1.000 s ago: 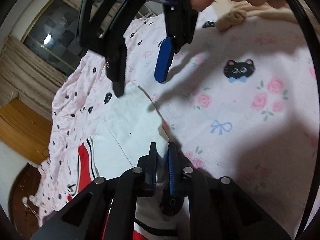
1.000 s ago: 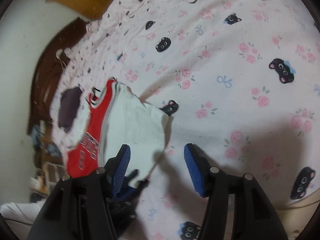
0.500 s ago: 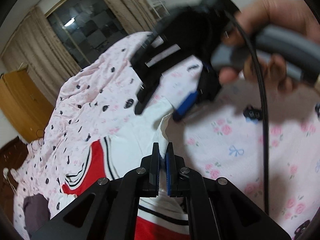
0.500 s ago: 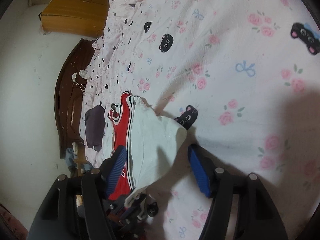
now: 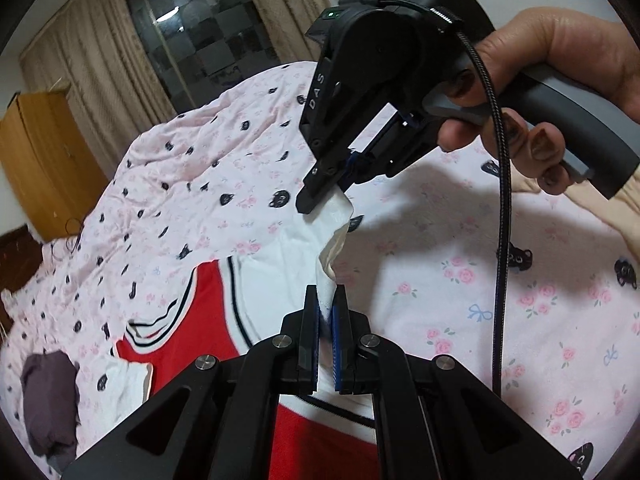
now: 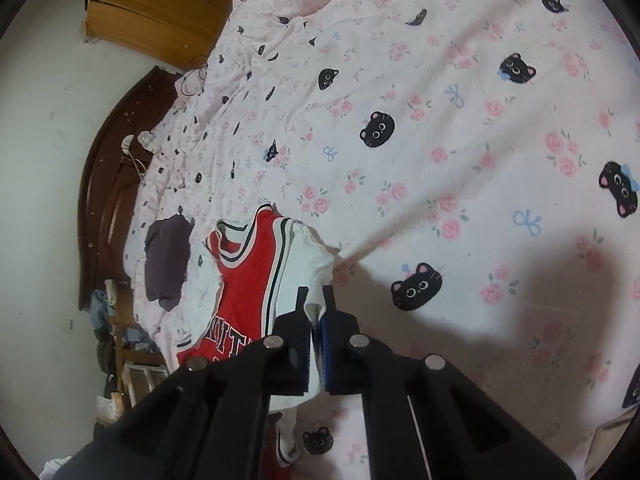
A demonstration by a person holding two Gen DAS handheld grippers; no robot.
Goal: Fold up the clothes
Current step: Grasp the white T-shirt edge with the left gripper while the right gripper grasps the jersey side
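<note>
A dark grey garment (image 5: 50, 404) is seen crumpled in a soft heap near the left edge of the bed (image 5: 540, 264), well apart from the work, and is judged still to be folded. Beside it, towards the middle of the bed, the red and white jersey (image 5: 192, 312) is spread over the pink bedcover, which is printed with black cat faces, roses and blue bows and looks thin, matte and lightly creased. The jersey's red panel is bordered with dark and white ribbed stripes, and white lettering is visible on it in the right wrist view; the white part looks like smooth, limp knit.

The jersey's white edge is pinched by both tools. The left gripper (image 5: 326, 312) is pressed together on the white cloth nearer the camera, and the right gripper (image 5: 320, 200), held in a hand (image 5: 560, 92), is clamped on the same edge further along, the cloth between them raised off the cover in a loose ridge. In the right wrist view the right gripper's own pads are seen closed on a fold of white fabric.

The folding is judged to be at an early stage: one side is only lifted, not yet laid over, and the remaining folds are left to be made.
</note>
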